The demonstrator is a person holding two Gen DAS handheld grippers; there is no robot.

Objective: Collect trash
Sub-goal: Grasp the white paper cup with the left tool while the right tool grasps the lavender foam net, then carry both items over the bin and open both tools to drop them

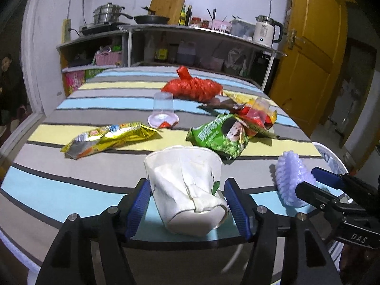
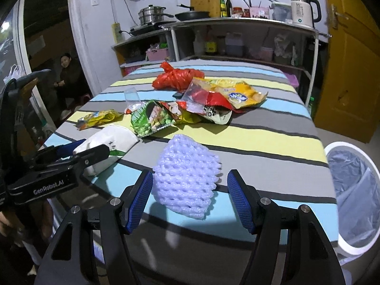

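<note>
Left gripper point(image 1: 187, 201) tilted downward, jaws wide, astride crumpled paper cup point(image 1: 187, 190), unclamped.

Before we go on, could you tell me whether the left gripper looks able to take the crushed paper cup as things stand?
Probably yes: the left gripper stands open with the crushed paper cup between its pads, nothing blocking.

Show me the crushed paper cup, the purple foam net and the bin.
crushed paper cup point(image 1: 187, 187), left wrist view, creased side wall
purple foam net point(image 2: 186, 178), right wrist view, mesh middle
bin point(image 2: 332, 145), right wrist view, white rim
</note>
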